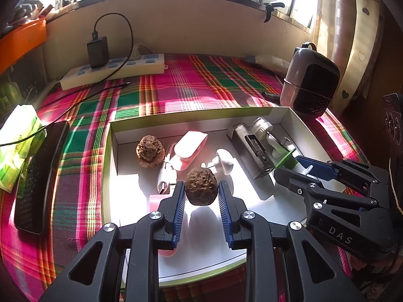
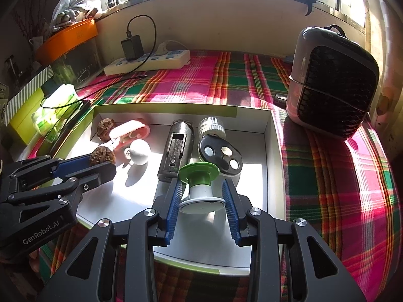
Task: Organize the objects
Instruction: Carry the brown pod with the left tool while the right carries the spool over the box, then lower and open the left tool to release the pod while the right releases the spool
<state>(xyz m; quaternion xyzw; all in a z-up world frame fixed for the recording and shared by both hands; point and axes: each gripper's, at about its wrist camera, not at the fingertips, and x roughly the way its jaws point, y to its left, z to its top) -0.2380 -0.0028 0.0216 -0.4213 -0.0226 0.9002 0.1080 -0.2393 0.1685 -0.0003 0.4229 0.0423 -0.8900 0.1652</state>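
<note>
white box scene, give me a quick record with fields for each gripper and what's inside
left gripper: shut on a walnut, above the box floor
right gripper: shut on a green and white spool
container: white box on plaid cloth
also in box: second walnut, pink case, white mushroom-shaped piece, dark metal cylinder, black disc with three round lenses
beside box: small fan

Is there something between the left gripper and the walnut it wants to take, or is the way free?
Nothing visible stands between them. The walnut already sits between the left gripper's blue pads, inside the white box. The second walnut lies farther back, apart.
</note>
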